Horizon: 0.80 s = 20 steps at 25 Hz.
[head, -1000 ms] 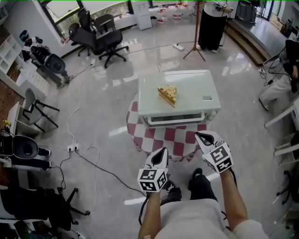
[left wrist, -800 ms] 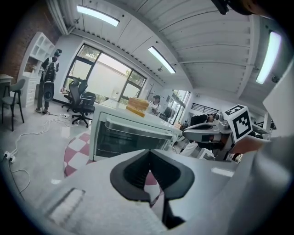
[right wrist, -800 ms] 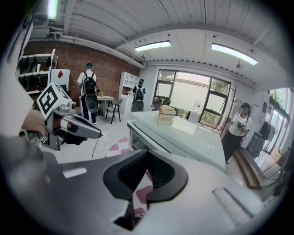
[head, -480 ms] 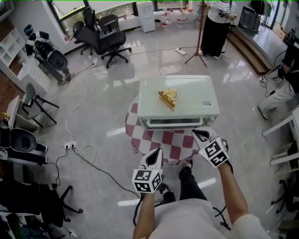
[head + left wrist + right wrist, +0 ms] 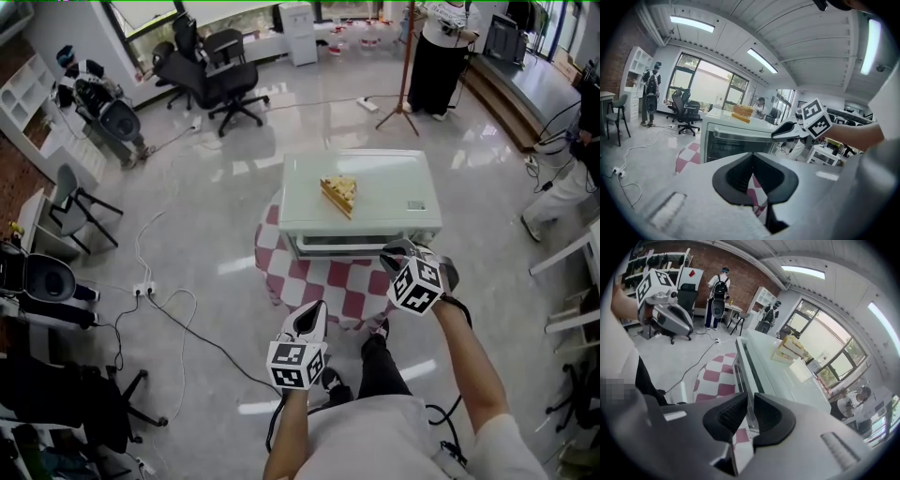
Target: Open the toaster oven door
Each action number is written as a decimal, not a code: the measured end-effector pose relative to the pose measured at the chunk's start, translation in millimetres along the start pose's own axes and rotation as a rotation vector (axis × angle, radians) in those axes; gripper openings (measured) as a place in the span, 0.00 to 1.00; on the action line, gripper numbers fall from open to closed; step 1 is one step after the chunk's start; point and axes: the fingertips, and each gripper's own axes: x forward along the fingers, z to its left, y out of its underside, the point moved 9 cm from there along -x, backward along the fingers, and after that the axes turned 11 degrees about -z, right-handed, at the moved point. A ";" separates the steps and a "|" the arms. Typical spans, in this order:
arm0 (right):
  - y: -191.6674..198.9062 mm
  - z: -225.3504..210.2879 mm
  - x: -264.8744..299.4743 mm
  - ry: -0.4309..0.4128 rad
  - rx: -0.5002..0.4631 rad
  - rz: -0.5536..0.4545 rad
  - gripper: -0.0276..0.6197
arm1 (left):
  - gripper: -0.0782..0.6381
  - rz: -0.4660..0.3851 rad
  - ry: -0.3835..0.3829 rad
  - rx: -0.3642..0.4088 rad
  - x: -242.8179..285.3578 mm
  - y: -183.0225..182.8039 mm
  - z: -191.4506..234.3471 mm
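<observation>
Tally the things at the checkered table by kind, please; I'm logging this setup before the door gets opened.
toaster oven: 1
sandwich wedge: 1
checkered cloth: 1
claws: 2, left claw and right claw
Total: 5

An open office or lab: swivel chairs (image 5: 217,75), white shelving (image 5: 30,103), a floor power strip (image 5: 143,290), big windows (image 5: 710,84).

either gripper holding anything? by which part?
Nothing held. Right gripper: jaws have just been opening, now narrowly apart; the toaster oven door handle shows through the gap, pads not on it. Left gripper shut, empty.
</observation>
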 end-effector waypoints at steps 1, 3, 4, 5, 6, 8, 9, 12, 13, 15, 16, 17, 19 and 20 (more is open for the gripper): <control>0.6 0.2 4.0 -0.001 -0.035 0.026 0.11 | 0.12 0.002 0.005 0.001 -0.2 0.8 -1.4; 2.8 2.5 11.1 0.009 -0.117 0.085 0.12 | 0.12 0.009 0.016 0.006 -0.2 3.2 -4.6; 4.1 4.6 14.2 0.016 -0.156 0.114 0.13 | 0.12 0.012 0.021 0.009 -0.2 4.1 -6.1; 5.1 7.1 16.7 0.025 -0.190 0.139 0.14 | 0.12 0.014 0.024 0.012 -0.7 4.8 -7.6; 5.7 9.6 18.4 0.039 -0.219 0.155 0.15 | 0.12 0.015 0.026 0.013 -2.1 5.4 -8.8; 6.9 13.3 19.7 0.072 -0.263 0.167 0.15 | 0.12 0.015 0.026 0.009 -6.7 7.2 -10.0; 7.5 14.7 20.0 0.085 -0.282 0.170 0.14 | 0.12 0.015 0.023 0.005 -9.2 8.4 -9.4; 8.3 18.3 21.7 0.106 -0.330 0.183 0.14 | 0.12 0.017 0.006 -0.007 -15.6 12.6 -5.0; 8.4 18.7 21.6 0.113 -0.334 0.182 0.15 | 0.12 0.017 0.001 -0.008 -17.3 14.0 -4.5; 8.8 18.0 20.2 0.137 -0.338 0.176 0.20 | 0.12 0.016 -0.005 -0.010 -19.8 16.2 -5.8; 9.3 17.4 20.1 0.148 -0.347 0.176 0.20 | 0.12 0.015 -0.005 -0.010 -20.5 16.9 -7.1; 9.9 16.8 21.1 0.155 -0.362 0.180 0.21 | 0.12 0.014 -0.005 -0.010 -21.0 17.2 -8.5; 11.9 16.8 26.6 0.155 -0.408 0.210 0.22 | 0.12 0.008 -0.002 -0.019 -22.6 16.8 -10.0; 12.7 16.8 30.3 0.156 -0.428 0.228 0.24 | 0.12 0.004 -0.001 -0.026 -23.7 16.1 -9.1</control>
